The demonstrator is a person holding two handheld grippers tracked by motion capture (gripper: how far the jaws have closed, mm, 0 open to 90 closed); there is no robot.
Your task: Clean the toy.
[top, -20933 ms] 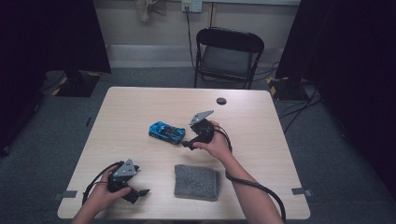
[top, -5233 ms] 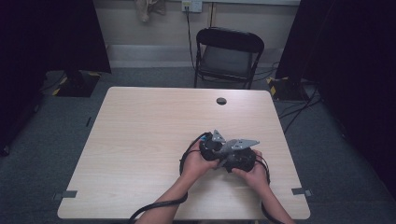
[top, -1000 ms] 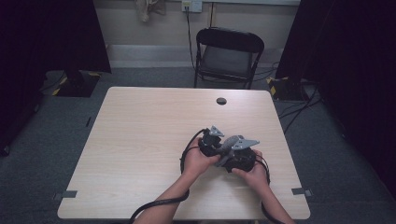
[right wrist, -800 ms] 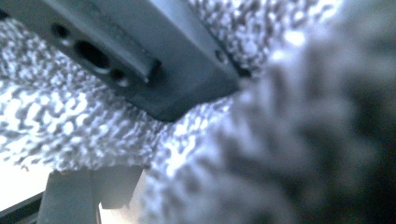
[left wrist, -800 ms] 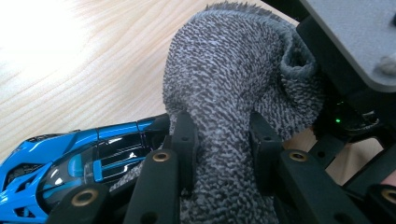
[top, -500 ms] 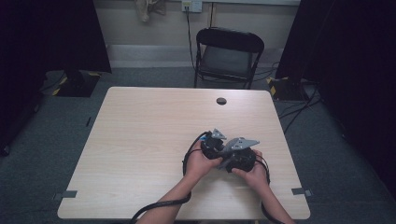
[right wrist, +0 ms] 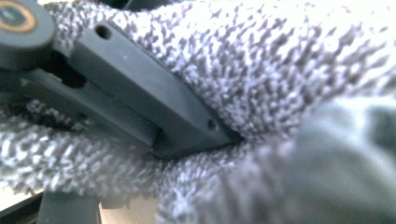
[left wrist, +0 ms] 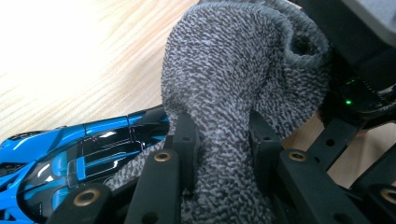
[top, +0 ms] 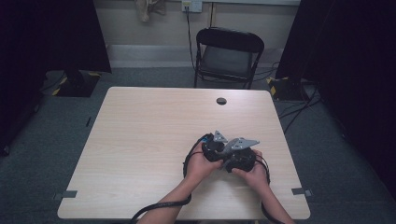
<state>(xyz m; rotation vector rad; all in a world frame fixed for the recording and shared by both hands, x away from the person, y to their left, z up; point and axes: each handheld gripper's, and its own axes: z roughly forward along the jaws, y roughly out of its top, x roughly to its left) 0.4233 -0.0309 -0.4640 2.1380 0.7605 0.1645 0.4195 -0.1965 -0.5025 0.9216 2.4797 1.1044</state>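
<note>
Both jaws of the left gripper (left wrist: 219, 154) are pressed in on a fold of a grey speckled cloth (left wrist: 238, 79), which bunches up between them and rises in a rolled hump above the pale wooden surface (left wrist: 70, 56). Just beside and partly under that cloth lies a blue and black toy car (left wrist: 79, 158), its glossy roof showing at the lower left of the left gripper view. Close up in the right gripper view, a black jaw lies across the same cloth (right wrist: 289, 70) with fabric packed tightly against it, but whether the right gripper is clamped on it cannot be told from this blurred view. From the high view, the person's two hands hold the left gripper (top: 212, 147) and the right gripper (top: 240, 156) touching one another toward the near right of the surface (top: 140, 140). A small dark round thing (top: 221, 101) sits well apart near the far edge, and a black folding chair (top: 227, 53) stands beyond the surface.
</note>
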